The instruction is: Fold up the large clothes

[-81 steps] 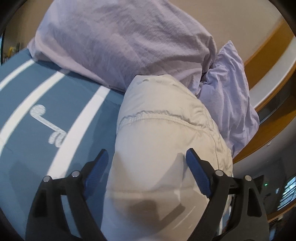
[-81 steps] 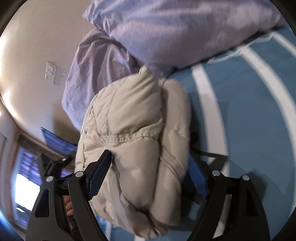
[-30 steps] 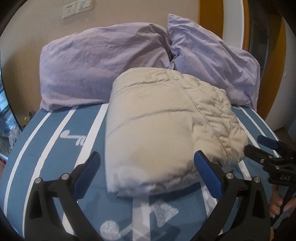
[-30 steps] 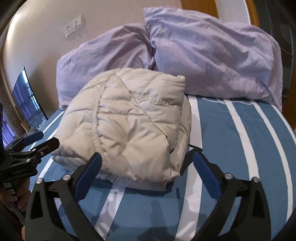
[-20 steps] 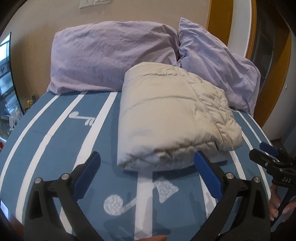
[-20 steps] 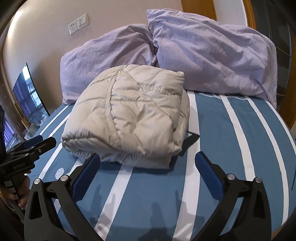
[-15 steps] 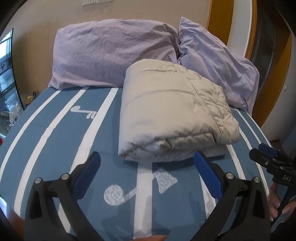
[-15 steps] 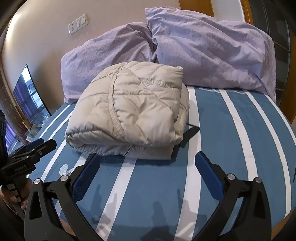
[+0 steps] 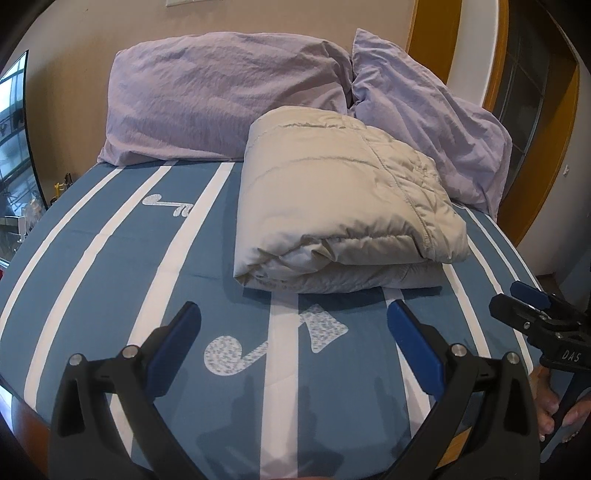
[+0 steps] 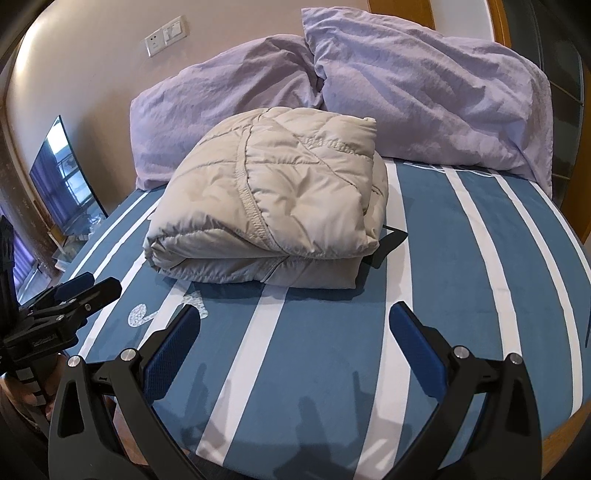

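Where the blue sheet meets the pillows, one beige quilted jacket [image 9: 340, 206] is seen lying folded into a thick, puffy bundle on the bed [image 9: 92, 280]. Its shell is smooth and slightly shiny, crossed by stitched seams, with layered edges stacked at the near side; a dark strap or tab is glimpsed at its right edge in the right wrist view. The bundle is set against two lilac pillows [image 9: 221, 99], both soft and heavily wrinkled, propped against a plain beige wall. The bed is covered by a blue sheet marked with white stripes and white music-note shapes [image 9: 273, 339]. The left claw [image 9: 293, 325] is held spread wide above the near part of the sheet, apart from the jacket, its two fingers faced with blue pads and nothing between them. The right claw [image 10: 295, 328] is likewise spread and empty, also short of the bundle. Each claw is made of black plastic arms with silver bolts. One white switch plate [image 10: 166, 35] is fixed on the wall, and one dark screen [image 10: 62, 177] is stood beside the bed.
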Demonstrator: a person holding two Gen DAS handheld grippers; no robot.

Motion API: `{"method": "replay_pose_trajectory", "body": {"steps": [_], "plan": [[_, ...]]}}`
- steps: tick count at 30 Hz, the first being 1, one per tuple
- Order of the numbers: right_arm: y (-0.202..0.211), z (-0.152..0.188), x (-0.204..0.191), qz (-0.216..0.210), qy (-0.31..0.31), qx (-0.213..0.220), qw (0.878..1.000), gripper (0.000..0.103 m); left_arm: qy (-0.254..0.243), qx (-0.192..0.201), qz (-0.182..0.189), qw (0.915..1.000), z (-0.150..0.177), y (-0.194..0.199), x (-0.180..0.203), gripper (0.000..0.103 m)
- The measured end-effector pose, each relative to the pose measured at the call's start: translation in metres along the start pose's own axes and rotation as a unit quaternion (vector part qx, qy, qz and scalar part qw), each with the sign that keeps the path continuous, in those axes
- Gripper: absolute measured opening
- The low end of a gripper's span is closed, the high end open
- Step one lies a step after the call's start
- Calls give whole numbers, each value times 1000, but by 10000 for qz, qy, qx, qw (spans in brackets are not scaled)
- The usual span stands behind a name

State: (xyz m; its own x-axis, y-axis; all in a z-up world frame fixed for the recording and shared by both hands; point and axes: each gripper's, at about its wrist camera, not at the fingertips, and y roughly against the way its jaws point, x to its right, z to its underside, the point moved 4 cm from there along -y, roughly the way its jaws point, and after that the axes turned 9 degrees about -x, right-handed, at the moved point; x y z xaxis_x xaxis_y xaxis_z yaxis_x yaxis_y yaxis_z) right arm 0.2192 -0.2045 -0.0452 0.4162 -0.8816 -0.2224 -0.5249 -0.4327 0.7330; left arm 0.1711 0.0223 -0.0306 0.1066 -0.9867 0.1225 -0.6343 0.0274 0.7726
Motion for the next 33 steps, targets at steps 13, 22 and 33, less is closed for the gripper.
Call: {"method": "replay_pose_trajectory", "body": {"steps": [13, 22, 33], "plan": [[5, 5, -6, -34, -3, 15, 10000, 102, -28, 6, 48, 10000, 4, 7, 6, 100], [6, 5, -8, -64, -2, 9, 10000, 102, -66, -17, 61, 10000, 7, 9, 10, 100], [5, 7, -10, -75, -21, 0, 10000, 102, -103, -29, 82, 9999, 7, 8, 15, 100]]}}
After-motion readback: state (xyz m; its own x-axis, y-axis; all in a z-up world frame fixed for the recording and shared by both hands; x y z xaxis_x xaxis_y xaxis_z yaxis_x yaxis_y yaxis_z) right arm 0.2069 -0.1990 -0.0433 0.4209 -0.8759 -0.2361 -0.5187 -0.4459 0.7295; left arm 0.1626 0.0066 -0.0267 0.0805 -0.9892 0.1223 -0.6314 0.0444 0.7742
